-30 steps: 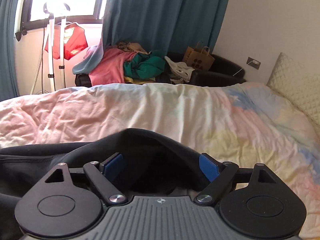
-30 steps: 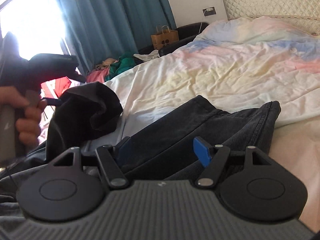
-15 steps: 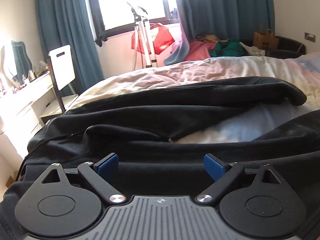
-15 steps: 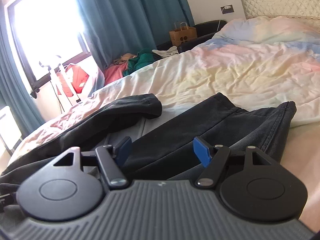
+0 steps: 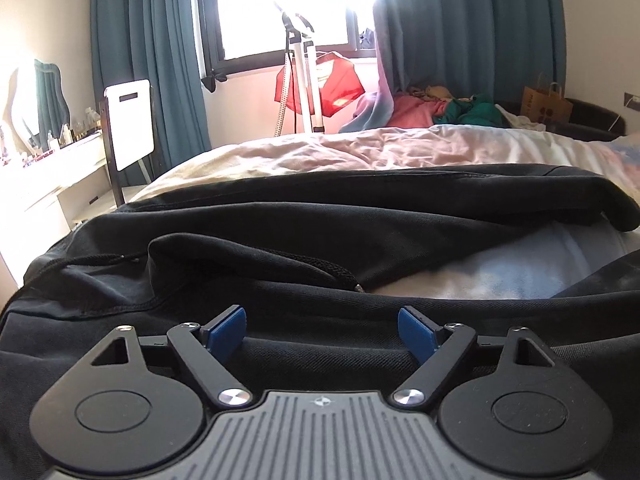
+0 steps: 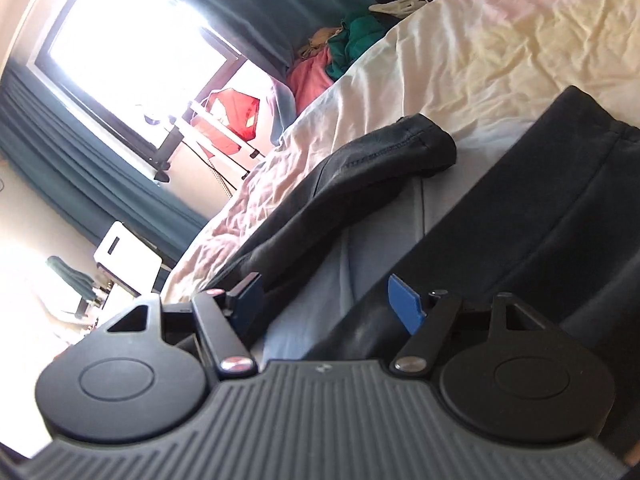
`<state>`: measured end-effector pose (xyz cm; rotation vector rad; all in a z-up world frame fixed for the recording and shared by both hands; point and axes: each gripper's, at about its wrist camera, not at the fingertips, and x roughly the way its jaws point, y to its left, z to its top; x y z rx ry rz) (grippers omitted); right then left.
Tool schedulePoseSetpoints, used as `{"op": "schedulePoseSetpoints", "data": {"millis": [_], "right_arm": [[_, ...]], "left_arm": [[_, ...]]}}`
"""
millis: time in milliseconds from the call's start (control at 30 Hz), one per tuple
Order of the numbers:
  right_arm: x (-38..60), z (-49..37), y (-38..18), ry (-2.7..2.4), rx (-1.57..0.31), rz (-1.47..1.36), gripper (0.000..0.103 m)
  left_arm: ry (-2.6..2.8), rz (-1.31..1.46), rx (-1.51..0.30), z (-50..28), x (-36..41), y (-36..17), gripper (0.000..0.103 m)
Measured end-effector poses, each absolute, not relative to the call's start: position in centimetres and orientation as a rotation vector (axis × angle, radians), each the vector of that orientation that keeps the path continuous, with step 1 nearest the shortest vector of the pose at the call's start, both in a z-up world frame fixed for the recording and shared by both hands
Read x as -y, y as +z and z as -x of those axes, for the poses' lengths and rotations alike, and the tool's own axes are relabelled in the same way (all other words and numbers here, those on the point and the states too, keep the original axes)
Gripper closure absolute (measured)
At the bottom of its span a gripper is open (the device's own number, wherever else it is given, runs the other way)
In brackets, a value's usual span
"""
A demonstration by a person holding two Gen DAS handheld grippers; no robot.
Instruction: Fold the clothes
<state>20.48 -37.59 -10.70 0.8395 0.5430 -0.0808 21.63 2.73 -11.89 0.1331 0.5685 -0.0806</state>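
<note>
A pair of black trousers (image 5: 320,236) lies spread on the bed, its two legs apart with pale sheet between them. In the left wrist view my left gripper (image 5: 322,330) is open and empty, low over the waist end of the trousers. In the right wrist view the view is rolled to one side; my right gripper (image 6: 326,306) is open and empty, over the gap between the far leg (image 6: 360,172) and the near leg (image 6: 560,220). The far leg's hem lies flat on the sheet.
The bed's pastel duvet (image 5: 360,152) stretches beyond the trousers. A pile of clothes (image 5: 440,108), a paper bag (image 5: 546,106), a white stand with a red item (image 5: 316,84), a chair (image 5: 130,124) and a dresser (image 5: 40,168) stand around the bed.
My left gripper let go of the far trouser leg, which now lies flat, and swung left toward the waist. My right gripper has rolled sideways and moved over the gap between the legs.
</note>
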Motion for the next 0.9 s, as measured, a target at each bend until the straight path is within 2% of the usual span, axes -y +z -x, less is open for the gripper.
{"op": "schedulePoseSetpoints", "data": {"millis": [167,233,433,600,700,800,900], "right_arm": [[40.6,-27.9,-14.4,-0.158,-0.530,-1.041,0.032],[41.6,-30.2,-14.8,-0.211,-0.521,-1.065,0.040],[42.0,-38.6,-10.1,-0.275,-0.454,-0.871,0.040],[42.7,-46.0,-10.1,-0.316,-0.514,-0.716,0.040],[42.8,-46.6,-9.3,-0.287,-0.486,-0.616,0.036],[43.1,-43.6,-8.3,-0.332,-0.363,-0.552,0.035],[44.1,-39.4,-9.0,-0.344,-0.339,-0.617,0.034]], "left_arm": [[-0.102,-0.021,-0.537,-21.6,-3.9,-12.0,0.018],[-0.119,0.003,-0.521,-21.6,-4.1,-12.1,0.018],[-0.157,0.036,-0.454,-21.2,-4.3,-11.8,0.017],[-0.169,0.041,-0.487,-22.1,-4.0,-12.7,0.017],[-0.168,0.048,-0.497,-22.5,-3.9,-13.0,0.017],[-0.164,0.063,-0.506,-22.8,-4.1,-13.2,0.017],[-0.155,0.067,-0.502,-22.6,-4.2,-13.1,0.017]]}}
